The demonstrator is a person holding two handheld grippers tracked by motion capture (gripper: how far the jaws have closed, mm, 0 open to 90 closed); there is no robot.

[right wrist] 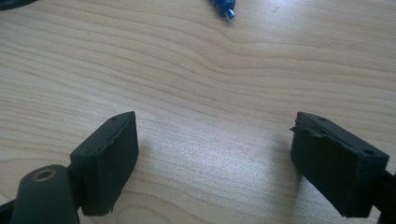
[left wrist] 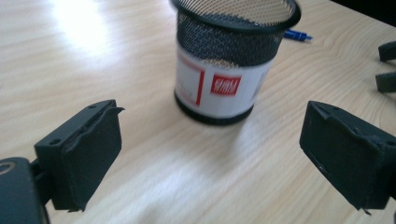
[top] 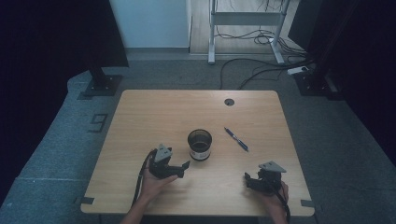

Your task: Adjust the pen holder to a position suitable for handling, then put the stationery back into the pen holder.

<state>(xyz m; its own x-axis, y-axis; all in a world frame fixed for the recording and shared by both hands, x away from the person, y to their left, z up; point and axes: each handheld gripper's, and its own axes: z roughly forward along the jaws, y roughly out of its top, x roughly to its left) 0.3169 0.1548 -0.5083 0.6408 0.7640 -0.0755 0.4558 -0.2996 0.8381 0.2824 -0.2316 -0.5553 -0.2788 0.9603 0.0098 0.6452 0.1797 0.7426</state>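
- Standing upright near the middle of the wooden table (top: 140, 116) is a black mesh cup (top: 200, 144) with a white and red label round its lower half; from above I cannot make out anything inside it.
- Just right of the cup, apart from it, a blue pen (top: 236, 139) lies flat on the wood, slanting from upper left to lower right.
- At the front left, the left gripper (top: 180, 169) rests in the person's left hand (top: 156, 182), its tips pointing toward the cup and close to its base without touching.
- Seen in the left gripper view, its jaws are spread wide with only bare wood between them, and the cup (left wrist: 233, 56) stands just ahead, a little beyond the gap.
- At the front right, the right gripper (top: 250, 179) sits low over the table in the right hand (top: 275, 193), well apart from both cup and pen.
- Its jaws are also released and wide apart in the right gripper view, gripping nothing; the pen tip (right wrist: 224, 9) pokes in at the top edge, far ahead.
- Nothing lies between either gripper and the cup or pen.
- A round cable hole (top: 229, 101) marks the far edge of the table.
- Beyond, on grey carpet, cables (top: 261, 65) trail around a white desk frame (top: 243, 28).
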